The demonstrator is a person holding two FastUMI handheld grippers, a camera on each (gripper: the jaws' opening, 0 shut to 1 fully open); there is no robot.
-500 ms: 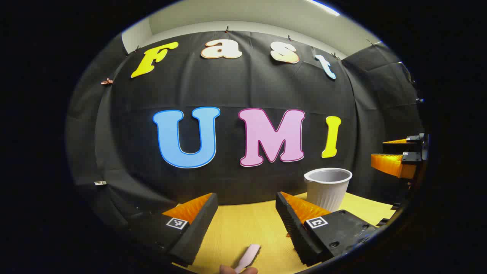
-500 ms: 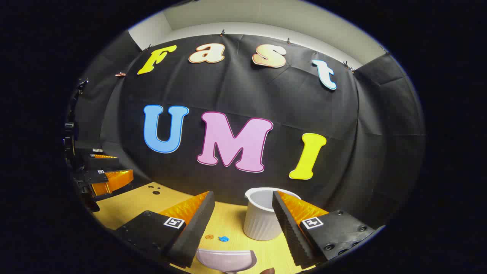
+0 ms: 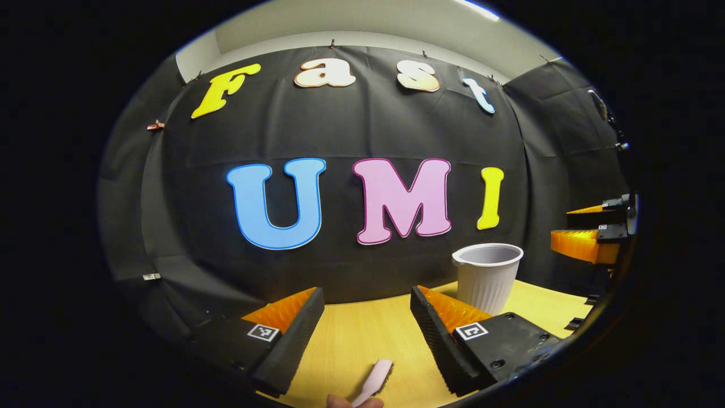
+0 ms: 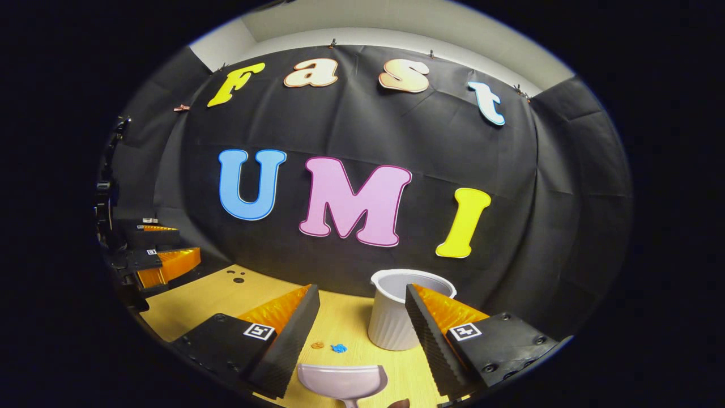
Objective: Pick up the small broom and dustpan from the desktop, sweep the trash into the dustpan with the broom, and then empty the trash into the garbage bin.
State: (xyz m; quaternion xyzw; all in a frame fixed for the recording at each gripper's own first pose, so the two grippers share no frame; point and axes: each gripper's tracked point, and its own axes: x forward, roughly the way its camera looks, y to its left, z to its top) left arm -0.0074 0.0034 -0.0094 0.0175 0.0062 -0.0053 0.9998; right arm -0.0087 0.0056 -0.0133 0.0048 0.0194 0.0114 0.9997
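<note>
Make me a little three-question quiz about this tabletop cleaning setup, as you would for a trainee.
1. True or false: the dustpan lies between the right gripper fingers, which are spread apart and not pressing on it.
2. Which sits nearer the white bin: A) the blue scrap or B) the orange scrap?
3. Fill in: the pale handle near the left gripper lies on the yellow ____.

Key: 1 true; 2 A; 3 table.

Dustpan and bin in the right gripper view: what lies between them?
Two small scraps, orange and blue, lie on the desktop between dustpan and bin.
</note>
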